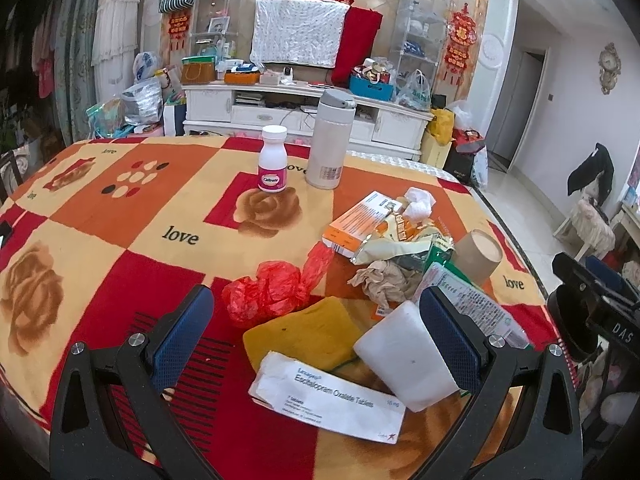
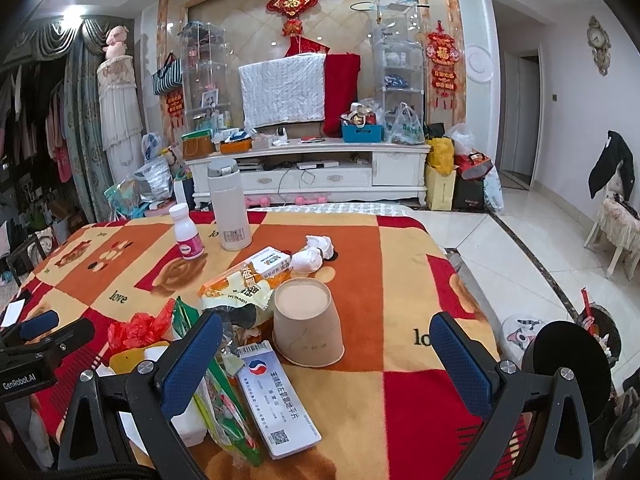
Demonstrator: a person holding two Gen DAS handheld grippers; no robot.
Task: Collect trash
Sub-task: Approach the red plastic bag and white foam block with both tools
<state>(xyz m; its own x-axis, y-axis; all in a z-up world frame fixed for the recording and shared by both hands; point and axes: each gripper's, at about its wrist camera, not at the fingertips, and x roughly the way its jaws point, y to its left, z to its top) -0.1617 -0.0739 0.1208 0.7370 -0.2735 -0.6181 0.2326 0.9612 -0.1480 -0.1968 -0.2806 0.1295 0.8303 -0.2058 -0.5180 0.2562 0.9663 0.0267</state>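
Nearest your left gripper (image 1: 316,336), wide open and holding nothing, lie a flat white tablet box (image 1: 326,398) and white plastic cup (image 1: 404,354): easy first trash. Your right gripper (image 2: 326,354), equally spread and empty, frames the upturned brown paper cup (image 2: 307,326). Beyond stand a white thermos (image 1: 329,140) and pill bottle (image 1: 273,160), upright, likely keepers.

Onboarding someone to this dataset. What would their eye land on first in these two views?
Probably the heap of trash on the loud red-and-orange "love" blanket: a crumpled red plastic bag, a white tablet box and an upturned paper cup among wrappers and tissue. Behind it stand a tall white thermos and a pink-labelled pill bottle. Both the left gripper and right gripper hang open over the pile.
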